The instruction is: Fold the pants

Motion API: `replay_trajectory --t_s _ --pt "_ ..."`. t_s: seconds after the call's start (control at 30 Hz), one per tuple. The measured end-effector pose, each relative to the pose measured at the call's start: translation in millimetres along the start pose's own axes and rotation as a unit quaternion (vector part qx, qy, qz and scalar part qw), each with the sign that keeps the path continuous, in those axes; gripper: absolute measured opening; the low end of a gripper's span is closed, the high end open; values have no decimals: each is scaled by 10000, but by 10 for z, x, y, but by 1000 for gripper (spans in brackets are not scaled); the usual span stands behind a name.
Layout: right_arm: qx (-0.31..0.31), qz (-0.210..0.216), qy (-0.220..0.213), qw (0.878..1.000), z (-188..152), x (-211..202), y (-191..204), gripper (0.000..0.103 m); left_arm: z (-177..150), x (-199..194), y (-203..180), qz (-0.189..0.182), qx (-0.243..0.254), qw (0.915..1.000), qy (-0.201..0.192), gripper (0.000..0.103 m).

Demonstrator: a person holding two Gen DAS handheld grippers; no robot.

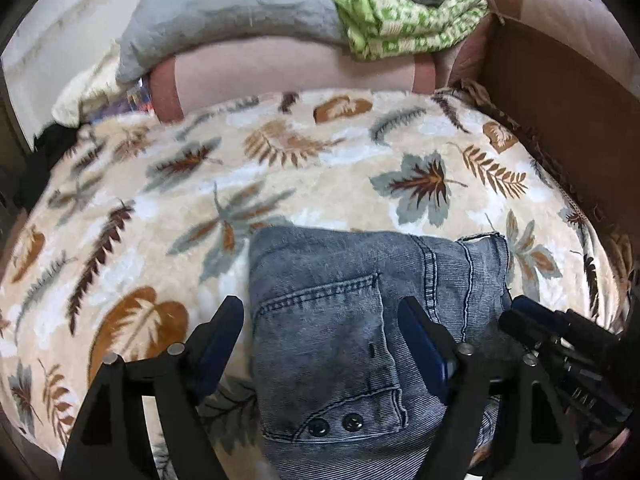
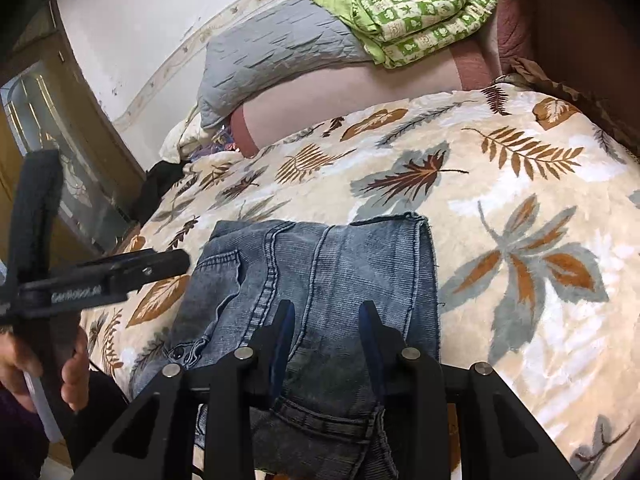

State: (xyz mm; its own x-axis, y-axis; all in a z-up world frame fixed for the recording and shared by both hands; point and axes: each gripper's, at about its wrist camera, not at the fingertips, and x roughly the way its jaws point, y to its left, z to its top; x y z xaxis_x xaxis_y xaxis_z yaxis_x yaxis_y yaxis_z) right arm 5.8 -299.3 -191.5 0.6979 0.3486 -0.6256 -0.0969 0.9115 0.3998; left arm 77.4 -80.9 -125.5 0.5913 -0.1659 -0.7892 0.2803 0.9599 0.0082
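The jeans (image 1: 360, 328) lie folded in a compact stack at the bed's (image 1: 168, 216) near edge, while both the left gripper (image 1: 322, 332) and right gripper (image 2: 326, 328) hover above open and empty, apparently checking the fold.

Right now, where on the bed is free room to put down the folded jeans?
Free: leaf blanket right of the jeans and beyond them, up to the pink bolster. Crowded: the head end, with grey pillow and green quilt.
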Motion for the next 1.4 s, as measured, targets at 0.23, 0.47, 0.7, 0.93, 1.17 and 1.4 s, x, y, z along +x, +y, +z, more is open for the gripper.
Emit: replay_trajectory --t_s 0.23,0.47,0.7,0.93,1.17,1.4 --pt "90 -6 -164 9998 26 -68 -30 37 47 -290 -139 143 325 9975 -609 82" --pt "335 31 -652 9973 74 -280 -135 37 68 -584 -310 115 486 9923 -1135 86" --pt "304 -10 -648 9974 88 -308 -137 37 51 -600 -411 237 641 9921 -1051 86" --pt "340 43 -732 9967 90 -351 -149 37 54 -659 -474 353 709 9901 -1161 86" --pt "336 54 -709 9969 88 -352 -148 37 51 -739 -455 373 526 9880 -1404 86" --pt "254 -54 -714 9971 92 -342 -109 37 35 -685 -341 463 290 9897 -1326 87"
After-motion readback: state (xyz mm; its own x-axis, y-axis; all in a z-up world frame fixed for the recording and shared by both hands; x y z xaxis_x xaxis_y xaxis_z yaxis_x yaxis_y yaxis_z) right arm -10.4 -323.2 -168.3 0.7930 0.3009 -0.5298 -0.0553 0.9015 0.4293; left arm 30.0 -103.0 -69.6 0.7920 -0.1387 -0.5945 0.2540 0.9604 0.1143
